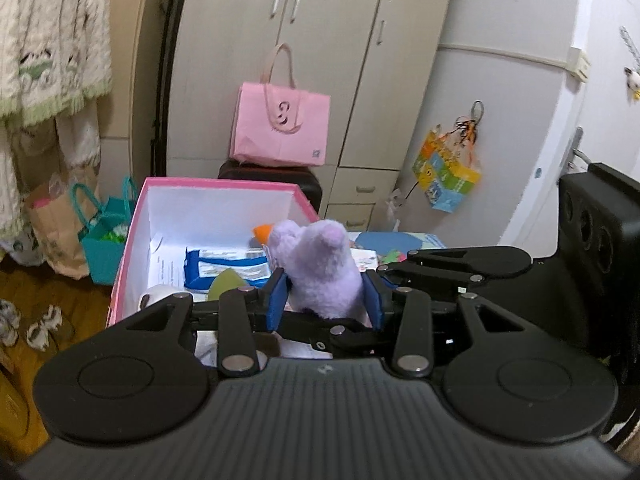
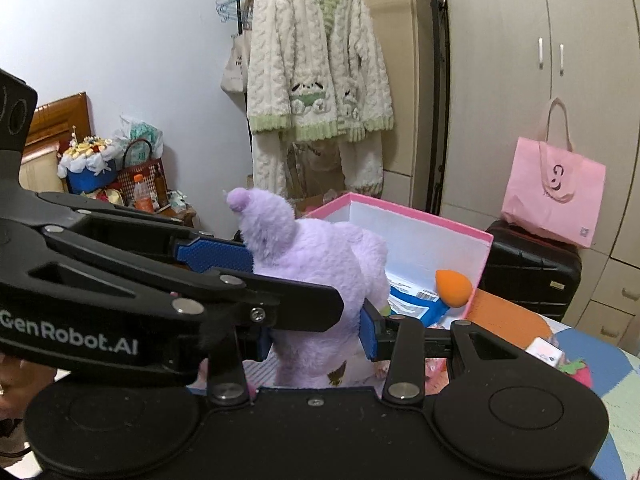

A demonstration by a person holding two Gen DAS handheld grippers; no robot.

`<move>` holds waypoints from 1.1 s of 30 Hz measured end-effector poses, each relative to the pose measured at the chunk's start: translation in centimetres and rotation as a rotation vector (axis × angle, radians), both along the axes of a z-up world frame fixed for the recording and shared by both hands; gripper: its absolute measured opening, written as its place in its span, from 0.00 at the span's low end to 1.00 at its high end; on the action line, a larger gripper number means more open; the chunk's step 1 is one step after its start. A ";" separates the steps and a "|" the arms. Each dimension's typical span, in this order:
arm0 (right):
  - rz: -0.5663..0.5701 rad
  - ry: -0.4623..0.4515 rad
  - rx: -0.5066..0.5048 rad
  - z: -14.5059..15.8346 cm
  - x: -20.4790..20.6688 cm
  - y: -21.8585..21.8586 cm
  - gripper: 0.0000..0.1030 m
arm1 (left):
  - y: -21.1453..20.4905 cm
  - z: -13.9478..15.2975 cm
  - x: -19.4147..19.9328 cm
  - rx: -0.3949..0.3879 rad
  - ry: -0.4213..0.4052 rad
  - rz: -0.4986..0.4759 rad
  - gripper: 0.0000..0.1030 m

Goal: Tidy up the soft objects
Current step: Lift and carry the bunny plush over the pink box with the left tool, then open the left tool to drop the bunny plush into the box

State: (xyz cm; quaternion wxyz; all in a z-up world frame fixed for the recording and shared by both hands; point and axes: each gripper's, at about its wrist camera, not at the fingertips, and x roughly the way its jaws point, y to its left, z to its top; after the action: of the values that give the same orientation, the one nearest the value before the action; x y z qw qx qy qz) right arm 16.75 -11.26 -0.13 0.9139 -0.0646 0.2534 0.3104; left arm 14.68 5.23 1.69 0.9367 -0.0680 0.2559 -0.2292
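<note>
Pinching the plush (image 1: 324, 268) from two sides at once, both grippers carry it in the air at the near edge of the box (image 1: 132, 232). It is a lilac soft toy, upright, one rounded limb (image 2: 260, 216) sticking up. The left gripper (image 1: 325, 300) is clenched on its lower body, blue pads (image 1: 277, 298) pressed into the fur on either side. The right gripper (image 2: 316, 332) grasps the same toy low down, its jaws dented into the pile; the left gripper's finger crosses in front of it in the right wrist view. A two-sided hold probably suits a floppy, bulky toy: it keeps the body from sagging or swinging on the way.

The box is pink outside, white inside, open on top. It already holds a blue-and-white packet (image 1: 224, 268), some paper and an orange teardrop sponge (image 2: 454, 286) by its near wall, so it looks like the collecting place, and the plush seems bound for it. Room remains toward the back wall.

Behind stand a dark suitcase (image 2: 532, 264) bearing a pink bag (image 1: 280, 128), and a wardrobe (image 1: 320, 40). A patchwork quilt (image 2: 608, 360) lies to the right.
</note>
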 end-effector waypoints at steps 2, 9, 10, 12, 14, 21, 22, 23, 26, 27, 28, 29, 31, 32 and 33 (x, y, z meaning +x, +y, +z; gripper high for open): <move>-0.003 0.012 -0.007 -0.4 0.8 0.4 0.46 | 0.5 -0.6 1.0 -0.026 0.019 0.000 0.37; -0.027 0.010 -0.100 -1.1 2.1 1.3 0.46 | 1.7 -2.8 3.7 -0.134 0.096 -0.026 0.38; -0.031 0.012 -0.118 -1.3 2.2 1.4 0.46 | 1.6 -3.0 4.0 -0.138 0.108 -0.029 0.38; -0.038 0.014 -0.145 -1.5 2.5 1.6 0.46 | 1.5 -3.6 4.6 -0.138 0.129 -0.029 0.38; -0.034 0.020 -0.182 -1.9 2.8 1.8 0.46 | 1.3 -4.1 5.1 -0.127 0.149 -0.027 0.38; -0.028 0.040 -0.238 -2.5 3.2 1.8 0.55 | 1.3 -4.6 4.9 -0.075 0.197 0.001 0.46; -0.026 0.031 -0.242 -2.4 2.9 1.7 0.59 | 1.4 -4.5 4.6 -0.071 0.192 0.002 0.48; -0.025 0.026 -0.243 -2.2 2.7 1.7 0.62 | 1.4 -4.3 4.1 -0.063 0.184 0.007 0.50; -0.025 0.018 -0.239 -1.7 2.0 1.3 0.65 | 1.8 -3.5 3.1 -0.034 0.165 0.027 0.53; -0.027 0.017 -0.236 -1.5 1.8 1.1 0.65 | 2.0 -3.2 2.8 -0.025 0.158 0.033 0.54; -0.031 0.012 -0.232 -1.2 1.4 0.9 0.66 | 2.2 -3.0 2.5 -0.018 0.151 0.039 0.55; -0.033 0.007 -0.230 -1.1 1.1 0.7 0.66 | 2.3 -2.6 2.1 -0.013 0.145 0.047 0.56; -0.038 -0.002 -0.225 -0.6 0.5 0.1 0.67 | 2.6 -2.0 1.4 0.000 0.134 0.057 0.57; -0.041 -0.006 -0.222 -0.4 0.1 -0.2 0.68 | 2.7 -1.7 1.0 0.008 0.125 0.061 0.57; -0.043 -0.011 -0.219 -0.2 -0.3 -0.5 0.68 | 2.8 -1.4 0.6 0.014 0.117 0.061 0.58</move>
State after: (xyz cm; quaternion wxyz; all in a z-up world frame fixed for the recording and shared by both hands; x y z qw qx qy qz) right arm 16.47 -11.76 -0.30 0.9092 -0.1602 0.2823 0.2607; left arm 15.32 8.03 0.29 0.9271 -0.0826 0.3096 -0.1943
